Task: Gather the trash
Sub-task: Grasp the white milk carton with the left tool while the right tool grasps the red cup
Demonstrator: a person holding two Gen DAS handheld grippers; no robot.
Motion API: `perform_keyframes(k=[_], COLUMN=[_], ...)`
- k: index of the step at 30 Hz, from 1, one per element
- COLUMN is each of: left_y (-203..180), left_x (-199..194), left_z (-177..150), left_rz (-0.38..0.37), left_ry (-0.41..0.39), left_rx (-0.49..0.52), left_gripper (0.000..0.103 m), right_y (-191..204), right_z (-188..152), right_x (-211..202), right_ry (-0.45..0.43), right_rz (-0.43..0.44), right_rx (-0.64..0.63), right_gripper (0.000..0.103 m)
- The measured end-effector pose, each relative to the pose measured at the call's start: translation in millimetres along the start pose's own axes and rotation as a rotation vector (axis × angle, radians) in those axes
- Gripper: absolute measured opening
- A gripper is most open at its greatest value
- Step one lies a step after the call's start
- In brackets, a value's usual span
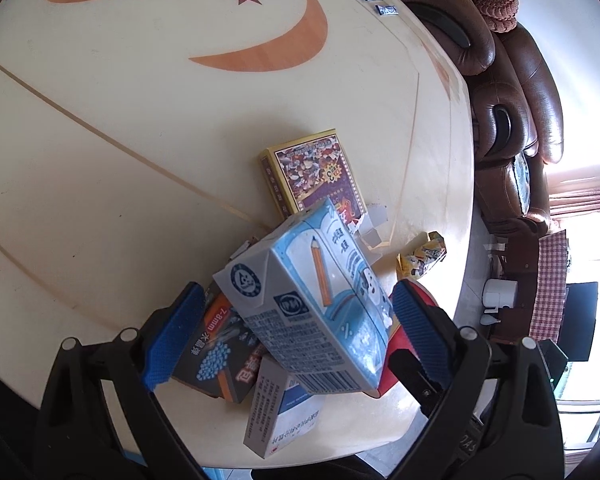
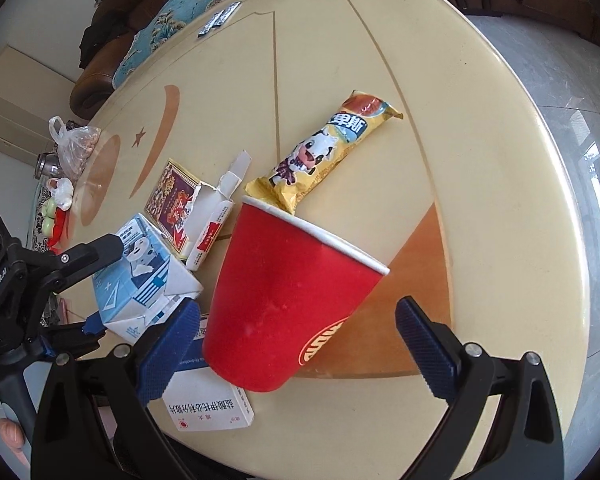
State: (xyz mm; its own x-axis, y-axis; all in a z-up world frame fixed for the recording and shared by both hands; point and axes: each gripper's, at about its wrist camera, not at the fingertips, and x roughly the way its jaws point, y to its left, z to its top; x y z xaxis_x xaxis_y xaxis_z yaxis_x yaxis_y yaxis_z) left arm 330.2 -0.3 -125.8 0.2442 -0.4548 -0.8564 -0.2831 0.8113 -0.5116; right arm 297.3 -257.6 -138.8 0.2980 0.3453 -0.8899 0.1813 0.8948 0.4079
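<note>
The left gripper (image 1: pixel 296 336) straddles the milk carton (image 1: pixel 312 304), its long axis running ten to four o'clock, while the right gripper (image 2: pixel 296 344) likewise brackets the red cup (image 2: pixel 288 300), jaws apart.

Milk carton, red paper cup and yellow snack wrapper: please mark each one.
milk carton (image 1: pixel 312 300): left wrist view, on its blue printed side panel.
red paper cup (image 2: pixel 288 300): right wrist view, on its red outer wall.
yellow snack wrapper (image 2: pixel 324 148): right wrist view, on the cartoon cow print.

My left hand-held gripper (image 1: pixel 296 336) and right hand-held gripper (image 2: pixel 296 344) have black plastic arms, silver round screws, and blue ribbed pads (image 1: pixel 176 336) on the fingers.
</note>
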Motion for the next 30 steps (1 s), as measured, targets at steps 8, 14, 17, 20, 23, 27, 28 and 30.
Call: perform_keyframes(k=[8,14,17,20,23,27,28,30], left_y=[2,2,3,1,-4,-6,-6,-7], left_x=[3,-3,-8,-14,-19,-21,-21,-22], left_z=[4,4,3,1,-2,-3,-3,-4], left_rz=[0.019,0.014,0.0,-0.015,-0.017,-0.036,-0.04,-0.033], left_ry=[-0.025,-0.038,-0.041,-0.053,-0.06,-0.051,-0.05,-0.059], left_rx=[0.004,0.011,0.017,0.031,0.056,0.069,0.068,0.067], left_gripper=[0.072,0.065,0.061,0.055,0.051,0.049,0.048,0.047], right_y=[8,18,21,23,26,27,25,21], right_z=[5,5,4,2,-1,-3,-3,-3], right_x=[14,16,17,15,9,-1,-3,-7], right_ry=[-0.043,-0.068,-0.072,-0.077,-0.099,-0.125,-0.128,-0.136], right_rz=[-0.006,-0.015,-0.011,-0.003,-0.011,-0.025,-0.024,-0.019], right_rx=[0.009,-0.057,-0.077,-0.09,-0.114,-0.134,-0.132,-0.125], right_gripper=[0.096,0.073,0.068,0.066,0.065,0.065,0.065,0.065])
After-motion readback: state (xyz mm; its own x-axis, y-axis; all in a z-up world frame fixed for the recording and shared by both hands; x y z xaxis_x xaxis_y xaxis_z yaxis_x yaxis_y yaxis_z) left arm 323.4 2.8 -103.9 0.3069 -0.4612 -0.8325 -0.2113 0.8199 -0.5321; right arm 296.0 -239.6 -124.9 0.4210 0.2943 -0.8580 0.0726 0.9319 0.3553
